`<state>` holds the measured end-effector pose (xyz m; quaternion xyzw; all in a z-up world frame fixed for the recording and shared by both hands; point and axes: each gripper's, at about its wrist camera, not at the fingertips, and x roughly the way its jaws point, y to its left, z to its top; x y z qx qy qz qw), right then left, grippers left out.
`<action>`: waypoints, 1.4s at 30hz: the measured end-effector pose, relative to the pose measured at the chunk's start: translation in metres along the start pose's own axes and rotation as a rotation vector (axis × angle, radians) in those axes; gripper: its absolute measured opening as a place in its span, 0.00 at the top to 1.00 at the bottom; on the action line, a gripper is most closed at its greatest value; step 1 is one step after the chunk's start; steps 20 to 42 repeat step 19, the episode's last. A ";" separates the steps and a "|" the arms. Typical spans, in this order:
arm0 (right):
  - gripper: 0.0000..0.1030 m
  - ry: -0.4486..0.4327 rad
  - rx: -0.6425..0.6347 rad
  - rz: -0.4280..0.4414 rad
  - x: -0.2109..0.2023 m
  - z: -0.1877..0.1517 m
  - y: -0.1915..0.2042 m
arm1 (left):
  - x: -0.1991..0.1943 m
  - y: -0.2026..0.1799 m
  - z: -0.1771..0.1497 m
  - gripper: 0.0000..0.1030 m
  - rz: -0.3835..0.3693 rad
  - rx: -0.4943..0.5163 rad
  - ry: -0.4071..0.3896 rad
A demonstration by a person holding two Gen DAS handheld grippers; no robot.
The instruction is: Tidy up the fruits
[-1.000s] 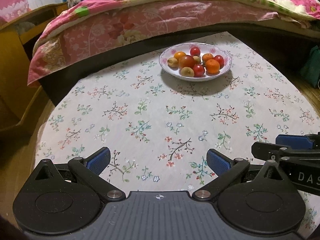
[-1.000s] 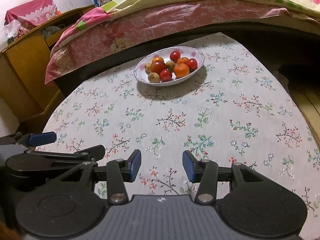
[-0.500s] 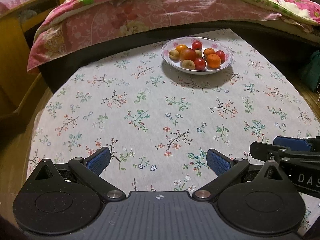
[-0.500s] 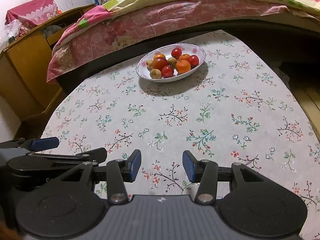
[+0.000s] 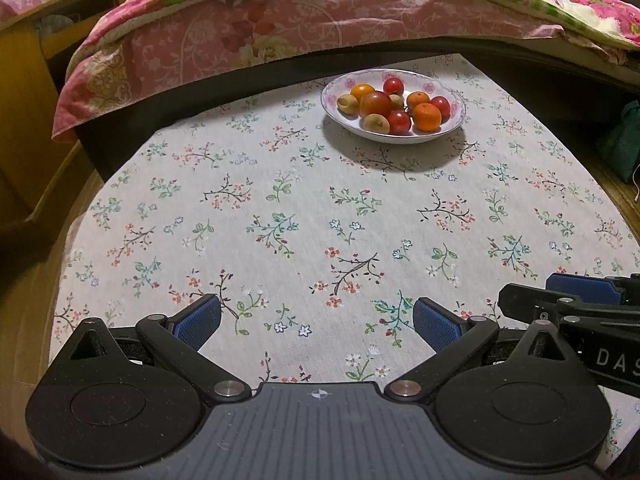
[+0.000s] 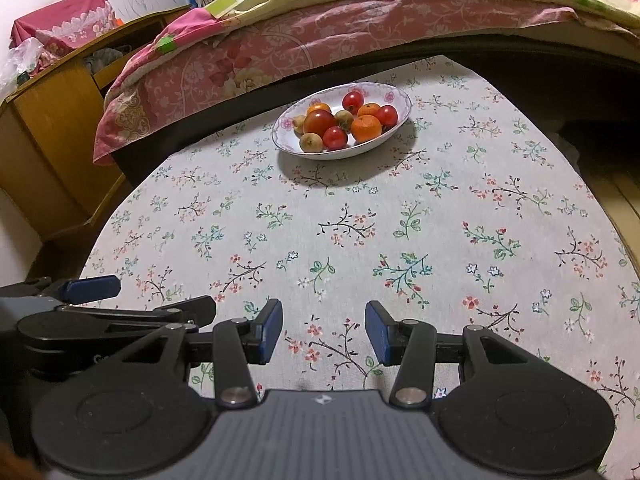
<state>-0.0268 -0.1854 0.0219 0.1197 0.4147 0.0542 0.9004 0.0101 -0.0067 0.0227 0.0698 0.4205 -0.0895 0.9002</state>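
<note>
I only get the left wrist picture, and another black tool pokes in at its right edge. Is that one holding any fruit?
Observer: No. The right wrist view shows the right gripper with its blue-padded fingers apart. Only the flowered grey tablecloth shows between them.
Operator: Is there anything off to the left that I miss?
Observer: Yes. What looks like a crumpled clear plastic bag lies on top of the yellow wooden cabinet, at the far left.

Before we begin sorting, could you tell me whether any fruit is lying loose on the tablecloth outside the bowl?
No, every fruit sits inside the bowl, and the tablecloth around it carries none.
</note>
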 end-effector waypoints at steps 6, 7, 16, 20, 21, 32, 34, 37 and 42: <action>0.57 0.001 0.001 0.001 0.001 -0.001 0.000 | 0.001 0.000 0.000 0.00 -0.001 0.007 -0.003; 0.57 0.001 0.001 0.001 0.001 -0.001 0.000 | 0.001 0.000 0.000 0.00 -0.001 0.006 -0.003; 0.57 0.001 0.000 0.001 0.001 -0.001 0.000 | 0.002 -0.001 0.000 0.00 0.006 0.009 -0.005; 0.57 0.000 -0.002 0.002 0.002 -0.002 0.000 | 0.003 -0.001 0.000 0.00 0.011 0.006 0.000; 0.57 0.000 -0.002 0.002 0.002 -0.002 0.000 | 0.003 -0.001 0.000 0.00 0.011 0.006 0.000; 0.57 0.000 -0.002 0.002 0.002 -0.002 0.000 | 0.003 -0.001 0.000 0.00 0.011 0.006 0.000; 0.57 0.000 -0.002 0.002 0.002 -0.002 0.000 | 0.003 -0.001 0.000 0.00 0.011 0.006 0.000; 0.57 0.000 -0.002 0.002 0.002 -0.002 0.000 | 0.003 -0.001 0.000 0.00 0.011 0.006 0.000; 0.57 0.000 -0.002 0.002 0.002 -0.002 0.000 | 0.003 -0.001 0.000 0.00 0.011 0.006 0.000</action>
